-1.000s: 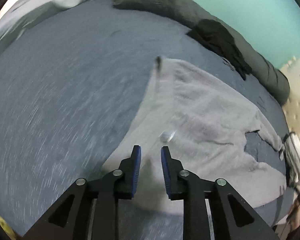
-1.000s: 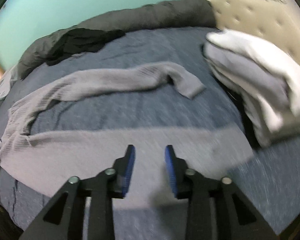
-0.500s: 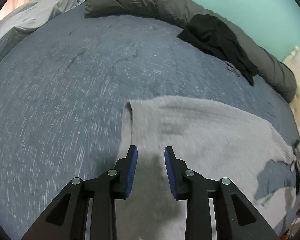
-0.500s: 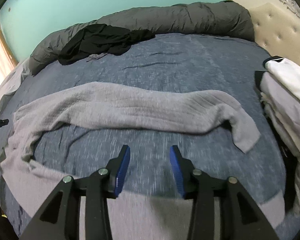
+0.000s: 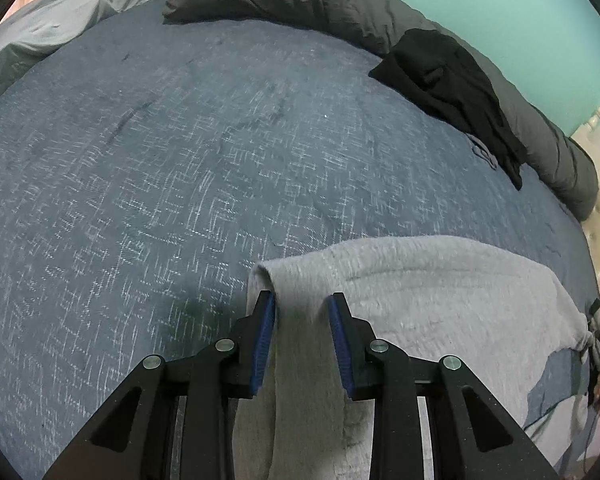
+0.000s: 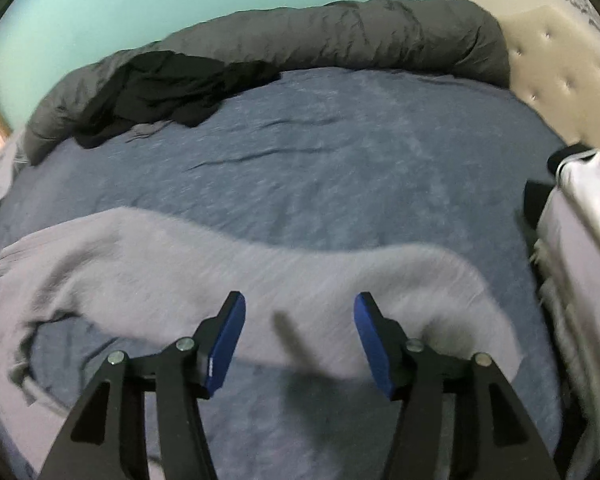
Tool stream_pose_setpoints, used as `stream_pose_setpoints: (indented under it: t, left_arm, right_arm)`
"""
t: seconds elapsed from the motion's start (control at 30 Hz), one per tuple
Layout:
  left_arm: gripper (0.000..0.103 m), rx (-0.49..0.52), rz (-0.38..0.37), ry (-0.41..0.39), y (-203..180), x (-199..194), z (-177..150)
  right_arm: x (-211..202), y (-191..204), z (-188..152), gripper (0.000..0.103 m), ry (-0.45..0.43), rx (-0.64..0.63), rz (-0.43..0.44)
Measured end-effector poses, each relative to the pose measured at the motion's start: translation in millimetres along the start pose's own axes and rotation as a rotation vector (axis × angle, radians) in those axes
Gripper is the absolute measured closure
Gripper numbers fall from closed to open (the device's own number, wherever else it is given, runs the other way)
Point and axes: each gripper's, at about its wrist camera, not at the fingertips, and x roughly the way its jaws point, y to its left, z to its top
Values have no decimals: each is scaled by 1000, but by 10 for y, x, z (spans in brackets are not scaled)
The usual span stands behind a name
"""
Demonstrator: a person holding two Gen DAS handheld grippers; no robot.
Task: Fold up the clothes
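A light grey knitted sweater [image 5: 440, 292] lies spread on the blue bed cover [image 5: 180, 160]. My left gripper [image 5: 302, 312] hangs low over the sweater's near left corner. A folded edge of the knit shows between its fingers, and the blue pads stand apart from it without pressing. In the right wrist view the sweater's long sleeve [image 6: 160, 264] runs across the bed. My right gripper [image 6: 300, 320] hovers above the sleeve's middle, its jaws opening wide, with nothing pinched between them.
A black garment [image 6: 168, 84] lies against a rolled dark grey duvet [image 6: 360, 32] along the far side. A stack of white clothes [image 6: 580, 220] sits at the right by the cream tufted headboard [image 6: 560, 60]. A pale grey sheet [image 5: 60, 20] is bunched at the far left.
My left gripper slid across the sweater body to its left corner and sank closer. My right gripper travelled from the hem up to the sleeve, and its jaws spread wider.
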Motion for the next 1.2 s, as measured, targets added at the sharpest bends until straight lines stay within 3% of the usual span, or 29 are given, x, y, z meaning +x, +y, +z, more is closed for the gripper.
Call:
stream_pose_setpoints:
  t: [0.13, 0.23, 0.37, 0.67, 0.77, 0.83, 0.9, 1.1, 1.2]
  left_arm:
    - [74, 18, -2, 1, -3, 45, 24]
    - [83, 28, 9, 5, -13, 88, 44]
    - [98, 48, 32, 3, -29, 102, 63]
    - [101, 69, 40, -7, -76, 67, 76]
    - [101, 70, 44, -10, -90, 52, 73]
    - [101, 65, 43, -12, -91, 37, 73]
    - [101, 50, 37, -18, -76, 10, 79]
    - [101, -2, 5, -59, -6, -153, 143]
    - [101, -33, -9, -87, 53, -242, 201]
  right_arm:
    - [75, -304, 245, 43, 8, 17, -97]
    - [189, -543, 384, 43, 60, 11, -158]
    - [353, -769, 440, 42, 118, 36, -174]
    - [817, -605, 255, 43, 225, -134, -147]
    - [889, -600, 195, 60, 235, -144, -118]
    - [893, -564, 162, 81, 231, -167, -99]
    - [827, -528, 162, 91, 208, -187, -105]
    - [414, -574, 385, 95, 57, -200, -170]
    - [319, -524, 593, 95, 25, -212, -208]
